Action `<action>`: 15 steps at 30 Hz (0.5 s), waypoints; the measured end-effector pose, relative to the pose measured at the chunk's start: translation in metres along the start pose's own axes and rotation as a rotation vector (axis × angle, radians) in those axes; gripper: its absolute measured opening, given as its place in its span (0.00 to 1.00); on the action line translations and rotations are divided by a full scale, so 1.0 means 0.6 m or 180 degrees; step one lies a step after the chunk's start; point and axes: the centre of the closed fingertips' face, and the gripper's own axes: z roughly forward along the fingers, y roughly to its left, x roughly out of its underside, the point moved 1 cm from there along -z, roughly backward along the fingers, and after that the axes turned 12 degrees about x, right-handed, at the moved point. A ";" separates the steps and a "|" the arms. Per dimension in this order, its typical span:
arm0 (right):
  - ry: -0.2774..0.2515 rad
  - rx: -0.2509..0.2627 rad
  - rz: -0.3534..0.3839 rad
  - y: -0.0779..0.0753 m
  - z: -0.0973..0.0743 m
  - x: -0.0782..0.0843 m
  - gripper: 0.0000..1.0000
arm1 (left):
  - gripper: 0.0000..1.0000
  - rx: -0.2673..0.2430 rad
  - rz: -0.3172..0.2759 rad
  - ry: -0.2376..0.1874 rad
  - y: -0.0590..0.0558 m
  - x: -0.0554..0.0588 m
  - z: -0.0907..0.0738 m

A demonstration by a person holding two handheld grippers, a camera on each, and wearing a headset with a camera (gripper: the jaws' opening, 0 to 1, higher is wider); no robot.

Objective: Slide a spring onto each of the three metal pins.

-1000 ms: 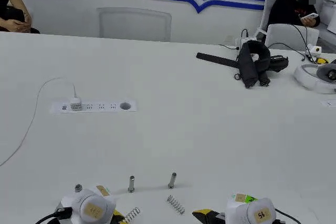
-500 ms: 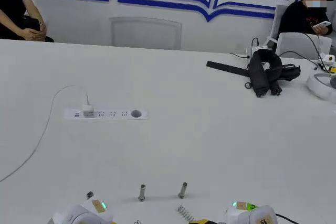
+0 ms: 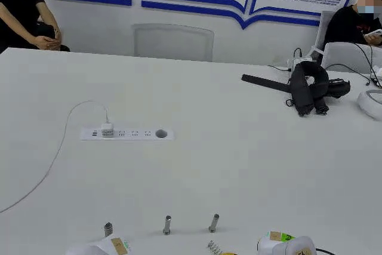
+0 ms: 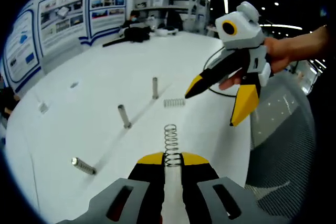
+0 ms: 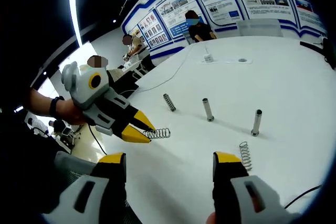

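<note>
Three metal pins stand in a row on the white table. The left pin [image 3: 108, 229] [image 4: 84, 166] [image 5: 168, 102] carries a spring. The middle pin [image 3: 167, 224] [image 4: 124, 116] [image 5: 208, 109] and the right pin [image 3: 213, 223] [image 4: 155, 87] [image 5: 256, 121] are bare. My left gripper [image 4: 167, 158] [image 5: 137, 129] is shut on one end of a spring [image 4: 170, 139] [image 5: 157, 133], held above the table near its front edge. A loose spring [image 3: 213, 247] [image 4: 174, 102] [image 5: 244, 155] lies in front of the right pin. My right gripper [image 5: 169, 161] [image 4: 218, 103] stands open with nothing between its fingers, close to the loose spring.
A power strip [image 3: 126, 134] with a white charger and cable sits mid-table. A black strap bundle [image 3: 307, 88] lies at the far right. A chair [image 3: 173, 41] stands behind the table, and people sit at the far left and far right. The table's front edge is close to both grippers.
The head camera has tilted up, so pins and grippers sit lower in the picture. The pins and the loose spring have not moved on the table.
</note>
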 end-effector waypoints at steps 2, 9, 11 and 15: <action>-0.0003 -0.0033 0.0008 0.002 0.001 -0.001 0.65 | 0.10 0.0013 0.0015 -0.0010 -0.003 -0.002 0.001; -0.0022 -0.0119 0.0024 0.007 0.008 -0.011 0.59 | 0.10 0.0099 0.0061 -0.0046 -0.023 -0.012 0.004; -0.0027 -0.0171 0.0061 0.012 0.009 -0.015 0.56 | 0.10 0.0118 0.0090 -0.0059 -0.030 -0.018 0.003; -0.0048 -0.0313 0.0225 0.018 0.013 -0.020 0.44 | 0.10 0.0158 0.0152 -0.0095 -0.040 -0.029 0.001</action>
